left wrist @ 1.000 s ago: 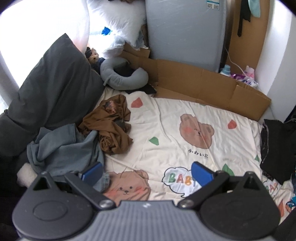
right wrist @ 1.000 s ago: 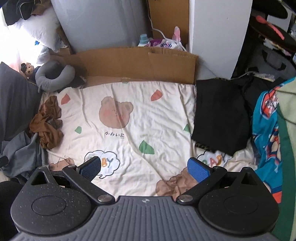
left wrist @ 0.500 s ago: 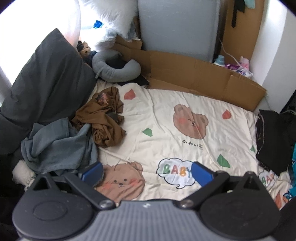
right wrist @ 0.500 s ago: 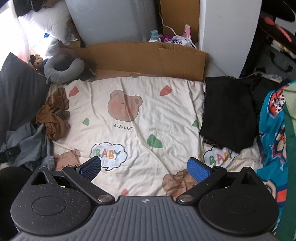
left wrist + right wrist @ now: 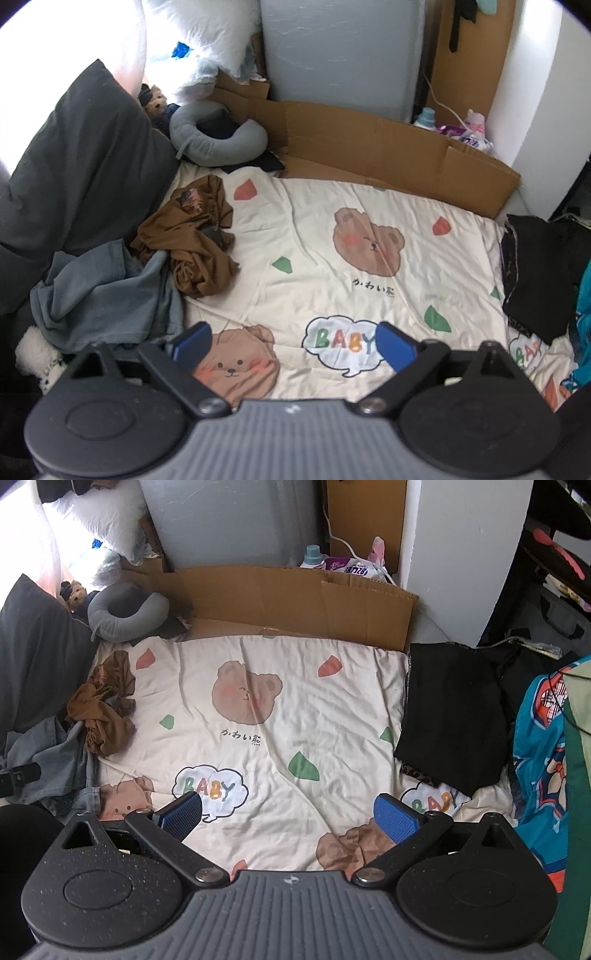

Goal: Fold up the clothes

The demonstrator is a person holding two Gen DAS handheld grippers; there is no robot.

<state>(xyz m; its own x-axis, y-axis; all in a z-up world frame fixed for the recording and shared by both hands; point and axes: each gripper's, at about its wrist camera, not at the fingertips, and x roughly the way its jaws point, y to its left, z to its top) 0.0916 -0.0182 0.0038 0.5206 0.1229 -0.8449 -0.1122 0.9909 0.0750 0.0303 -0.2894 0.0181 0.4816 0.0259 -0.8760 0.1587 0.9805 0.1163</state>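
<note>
A crumpled brown garment (image 5: 195, 240) lies at the left of the cream bear-print blanket (image 5: 332, 295); it also shows in the right wrist view (image 5: 103, 709). A crumpled grey-blue garment (image 5: 103, 299) lies just in front of it at the left edge (image 5: 44, 760). A folded black garment (image 5: 450, 716) lies at the blanket's right edge (image 5: 535, 273). My left gripper (image 5: 291, 347) is open and empty above the near blanket. My right gripper (image 5: 288, 816) is open and empty, further right.
A dark grey pillow (image 5: 74, 184) stands at the left. A grey neck pillow (image 5: 214, 140) and cardboard (image 5: 369, 155) line the far side. A white wall (image 5: 461, 554) and a blue printed fabric (image 5: 543, 746) bound the right.
Both grippers have pulled back and shifted a little, so more of the near blanket shows. Both stay open. The clothes have not moved.
</note>
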